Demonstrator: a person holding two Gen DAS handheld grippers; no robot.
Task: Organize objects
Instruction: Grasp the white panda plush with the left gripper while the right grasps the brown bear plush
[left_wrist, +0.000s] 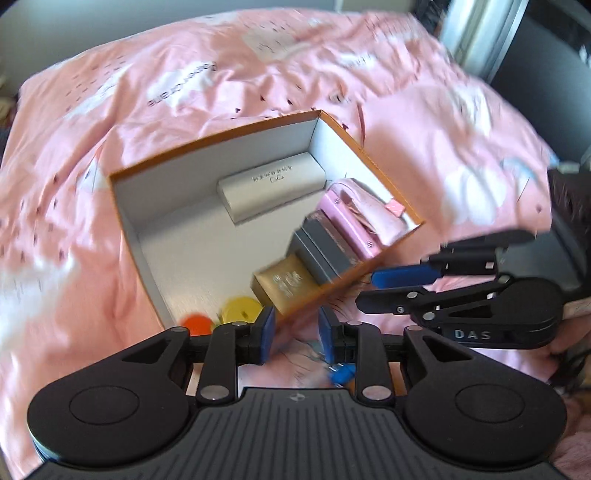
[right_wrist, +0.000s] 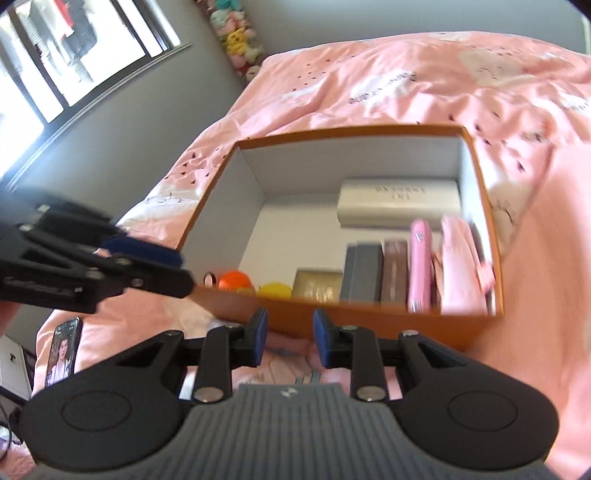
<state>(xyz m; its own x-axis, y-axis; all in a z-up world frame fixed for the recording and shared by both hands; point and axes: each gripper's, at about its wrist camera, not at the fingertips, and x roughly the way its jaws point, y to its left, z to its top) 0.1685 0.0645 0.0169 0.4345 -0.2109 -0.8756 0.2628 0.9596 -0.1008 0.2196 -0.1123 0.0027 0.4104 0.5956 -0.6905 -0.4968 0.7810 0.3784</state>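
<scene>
An orange box with a white inside (left_wrist: 214, 138) (right_wrist: 351, 129) lies on pink bedding. It holds a long white case (left_wrist: 271, 192) (right_wrist: 397, 206), a pink wallet (left_wrist: 354, 221) (right_wrist: 419, 258), a grey box (left_wrist: 321, 251) (right_wrist: 364, 273), a gold box (left_wrist: 286, 284) (right_wrist: 317, 284), a yellow round piece (left_wrist: 242, 310) (right_wrist: 275, 290) and an orange one (left_wrist: 195, 323) (right_wrist: 234, 278). My left gripper (left_wrist: 296, 332) (right_wrist: 184, 271) hovers open at the box's near corner, nothing between its blue pads. My right gripper (right_wrist: 290, 334) (left_wrist: 365, 290) is open and empty outside the near wall.
The pink duvet (left_wrist: 184, 74) covers the whole bed around the box. A phone (right_wrist: 62, 350) lies at the bed's left edge. Plush toys (right_wrist: 236, 33) line the grey wall beside a bright window (right_wrist: 74, 48). The two grippers are close to each other.
</scene>
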